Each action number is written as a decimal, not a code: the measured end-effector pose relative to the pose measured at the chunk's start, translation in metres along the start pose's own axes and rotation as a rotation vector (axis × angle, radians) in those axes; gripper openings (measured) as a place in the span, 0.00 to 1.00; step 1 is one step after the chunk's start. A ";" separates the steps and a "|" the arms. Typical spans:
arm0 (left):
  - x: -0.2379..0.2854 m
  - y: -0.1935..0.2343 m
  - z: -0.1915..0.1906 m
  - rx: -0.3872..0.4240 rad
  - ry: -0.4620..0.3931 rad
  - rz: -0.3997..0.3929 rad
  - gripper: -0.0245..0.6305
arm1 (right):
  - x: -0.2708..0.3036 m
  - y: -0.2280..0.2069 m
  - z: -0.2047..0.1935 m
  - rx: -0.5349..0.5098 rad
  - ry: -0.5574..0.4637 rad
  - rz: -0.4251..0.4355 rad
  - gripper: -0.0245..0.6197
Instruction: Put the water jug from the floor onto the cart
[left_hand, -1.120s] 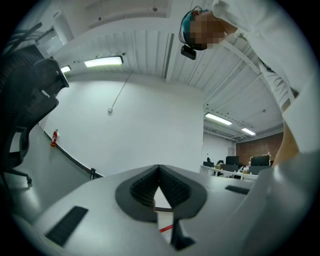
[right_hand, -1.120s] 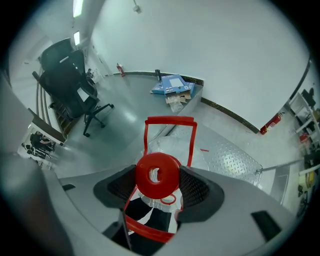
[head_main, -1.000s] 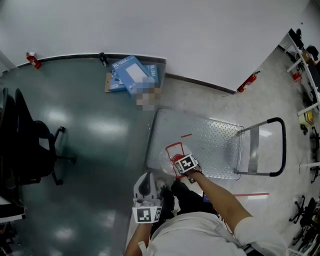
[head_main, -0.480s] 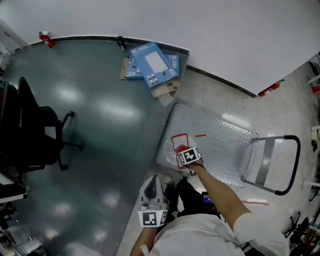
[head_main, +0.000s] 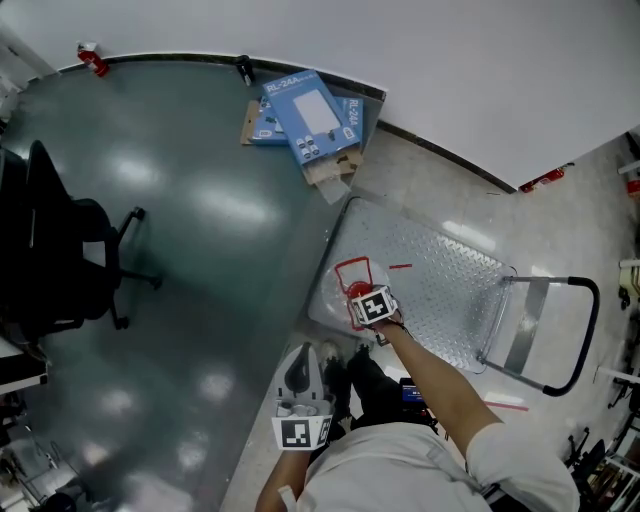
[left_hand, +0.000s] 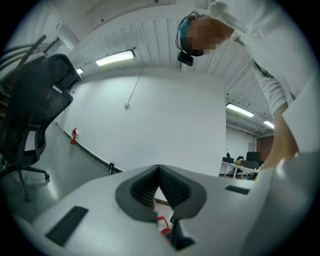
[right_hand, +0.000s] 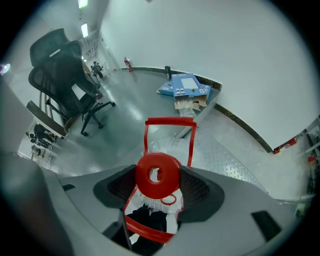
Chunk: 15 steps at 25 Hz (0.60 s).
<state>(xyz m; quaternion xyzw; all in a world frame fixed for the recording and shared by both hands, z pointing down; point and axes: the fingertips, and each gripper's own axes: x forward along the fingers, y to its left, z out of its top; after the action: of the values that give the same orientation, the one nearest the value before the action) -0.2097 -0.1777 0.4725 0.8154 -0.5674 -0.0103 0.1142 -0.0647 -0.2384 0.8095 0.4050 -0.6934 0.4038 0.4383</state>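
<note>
A grey-green floor is meeting a white wall, with the cart (head_main: 450, 285) lying to the right. The right gripper (right_hand: 158, 186) is clenching the red cap (right_hand: 158, 174) of the water jug (head_main: 338, 292) over the cart's near left corner. The left gripper (left_hand: 159, 186) is pointing upward, jaws pressed together on nothing.

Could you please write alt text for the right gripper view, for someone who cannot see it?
The right gripper clamps the red cap of a clear water jug that has a red carry handle. Beyond it lie a metal cart, blue boxes by the wall and a black office chair.
</note>
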 end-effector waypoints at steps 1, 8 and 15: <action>0.000 0.000 0.000 -0.001 -0.002 0.002 0.04 | 0.000 0.000 0.000 -0.005 0.001 -0.002 0.47; -0.007 0.004 0.001 0.005 -0.001 0.015 0.04 | 0.001 -0.004 0.001 0.001 0.013 -0.005 0.47; -0.017 0.003 0.009 0.003 -0.031 0.004 0.04 | -0.025 0.000 0.012 -0.021 -0.048 -0.008 0.47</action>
<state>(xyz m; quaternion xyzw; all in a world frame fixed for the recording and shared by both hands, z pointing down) -0.2194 -0.1647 0.4624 0.8142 -0.5708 -0.0216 0.1041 -0.0614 -0.2440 0.7829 0.4126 -0.7062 0.3850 0.4275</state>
